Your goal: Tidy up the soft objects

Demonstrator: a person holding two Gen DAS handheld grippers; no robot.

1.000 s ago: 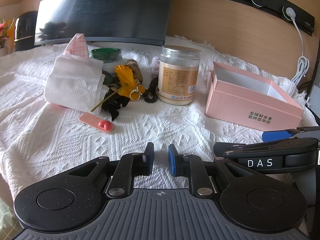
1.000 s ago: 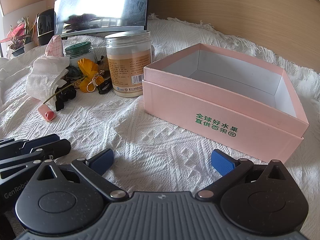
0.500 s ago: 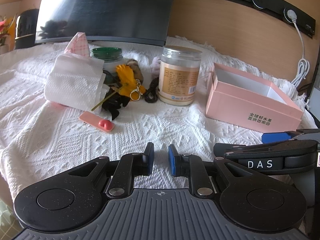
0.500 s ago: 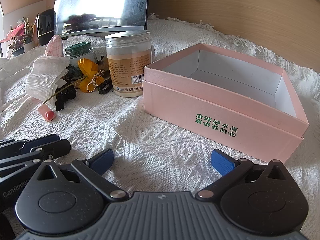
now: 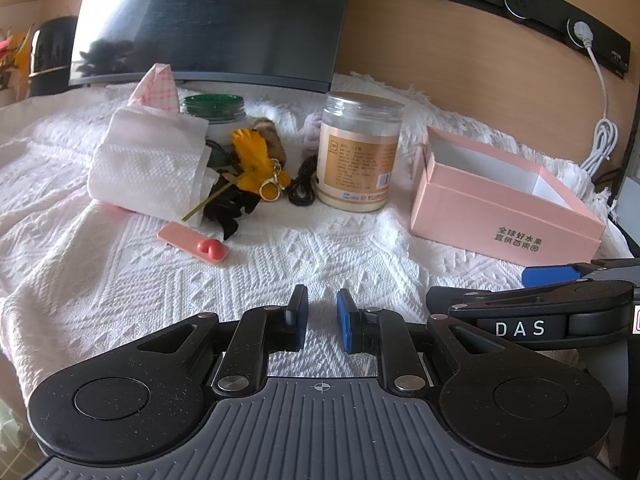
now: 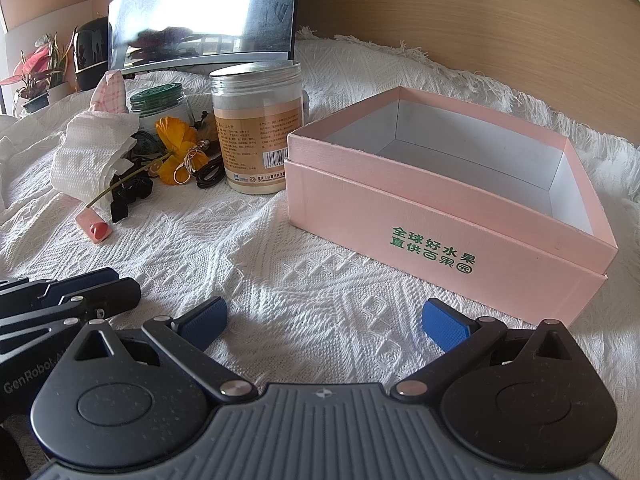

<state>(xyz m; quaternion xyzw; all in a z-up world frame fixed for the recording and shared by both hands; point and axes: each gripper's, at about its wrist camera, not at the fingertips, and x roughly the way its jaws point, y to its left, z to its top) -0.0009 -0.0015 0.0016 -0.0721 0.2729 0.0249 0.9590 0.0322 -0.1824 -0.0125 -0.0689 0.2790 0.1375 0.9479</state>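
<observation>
Pink cardboard box (image 6: 452, 216) sits empty on the white woven cloth (image 5: 280, 264), to the right of the clutter. Nothing sorted yet, by the look of it. Soft items lie heaped at the far left: crumpled paper towel (image 5: 148, 172), yellow artificial flower (image 5: 252, 160), black cord (image 5: 302, 188), beside a clear plastic jar (image 5: 358, 152) and a green-lidded jar (image 5: 212, 110). A pink heart clip (image 5: 194, 244) lies nearer. All still to be moved.

Left gripper (image 5: 321, 318) hovers low over bare cloth, jaws nearly together, holding nothing. Right gripper (image 6: 324, 320) alongside it, jaws spread wide, empty, facing the box.
</observation>
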